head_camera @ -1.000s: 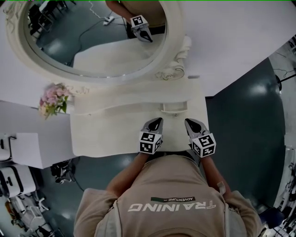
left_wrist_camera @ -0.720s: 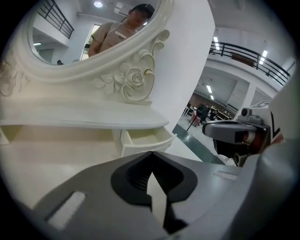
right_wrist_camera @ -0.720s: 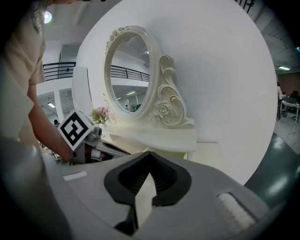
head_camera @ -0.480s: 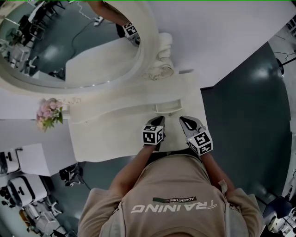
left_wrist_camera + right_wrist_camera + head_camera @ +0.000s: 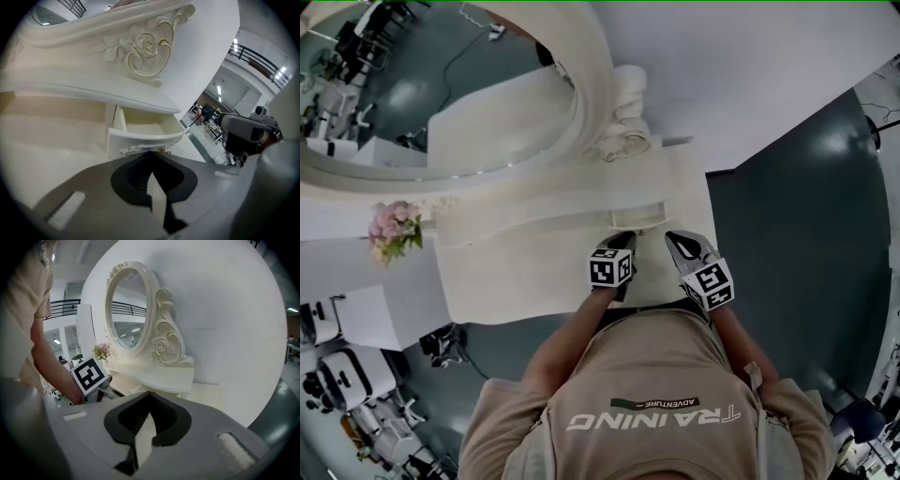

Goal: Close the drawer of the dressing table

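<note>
You are standing at a cream dressing table (image 5: 516, 272), looking steeply down on it. At the far left a small bunch of pink flowers (image 5: 392, 232) is sitting by the table's edge, and an oval mirror (image 5: 441, 103) in a carved frame is rising behind the tabletop.

Towards the right of the table, your left gripper (image 5: 621, 244) is hovering over the near edge. Its jaws are pressed together with nothing between them, and their tips are pointing at the drawer front, just short of it.

The drawer (image 5: 636, 217) is standing open, pulled out towards you from under the right end of the tabletop. In the left gripper view its curved front panel (image 5: 145, 137) and pale bare inside are showing, with a small ornate handle (image 5: 140, 149) low on the front.

Just right of that, your right gripper (image 5: 680, 246) is hanging beside the left one, jaws likewise closed and empty, clear of the table.

The drawer looks like rigid painted wood, small and probably light, so it should slide in with a gentle push. The paint looks smooth and may be slippery. The best contact is probably the flat middle of the front panel, just above the delicate handle, so that it runs straight.
</note>
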A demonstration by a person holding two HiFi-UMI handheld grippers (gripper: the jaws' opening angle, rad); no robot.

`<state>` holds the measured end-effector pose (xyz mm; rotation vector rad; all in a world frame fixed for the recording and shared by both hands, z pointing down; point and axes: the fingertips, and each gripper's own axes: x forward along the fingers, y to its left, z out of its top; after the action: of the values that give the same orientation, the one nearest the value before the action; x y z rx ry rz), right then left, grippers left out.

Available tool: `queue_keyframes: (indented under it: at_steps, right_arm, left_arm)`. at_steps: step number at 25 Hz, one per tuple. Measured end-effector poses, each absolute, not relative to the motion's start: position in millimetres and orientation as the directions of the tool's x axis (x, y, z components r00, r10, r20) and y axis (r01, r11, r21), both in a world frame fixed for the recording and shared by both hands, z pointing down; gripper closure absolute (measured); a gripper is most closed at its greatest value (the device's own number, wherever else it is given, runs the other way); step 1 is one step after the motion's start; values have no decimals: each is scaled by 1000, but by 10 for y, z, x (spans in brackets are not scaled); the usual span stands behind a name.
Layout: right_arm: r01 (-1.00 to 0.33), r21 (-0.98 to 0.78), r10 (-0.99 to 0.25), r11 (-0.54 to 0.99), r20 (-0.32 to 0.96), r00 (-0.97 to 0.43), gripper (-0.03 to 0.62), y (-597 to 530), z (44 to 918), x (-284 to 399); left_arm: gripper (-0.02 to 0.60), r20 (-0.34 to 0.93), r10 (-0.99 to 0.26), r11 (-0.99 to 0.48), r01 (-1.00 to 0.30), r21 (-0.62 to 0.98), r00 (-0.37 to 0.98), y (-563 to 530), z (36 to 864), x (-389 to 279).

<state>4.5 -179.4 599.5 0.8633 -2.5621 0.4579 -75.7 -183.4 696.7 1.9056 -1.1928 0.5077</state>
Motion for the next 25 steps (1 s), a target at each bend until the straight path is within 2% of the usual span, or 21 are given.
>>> queue_keyframes:
  at_steps: [25]
  right_arm:
    - [-649,-190,-498,737,497,-711,591,-1811,6065,134]
  left_arm:
    - [563,650,-589,-200,-866,458,480,-2083,6892,-735]
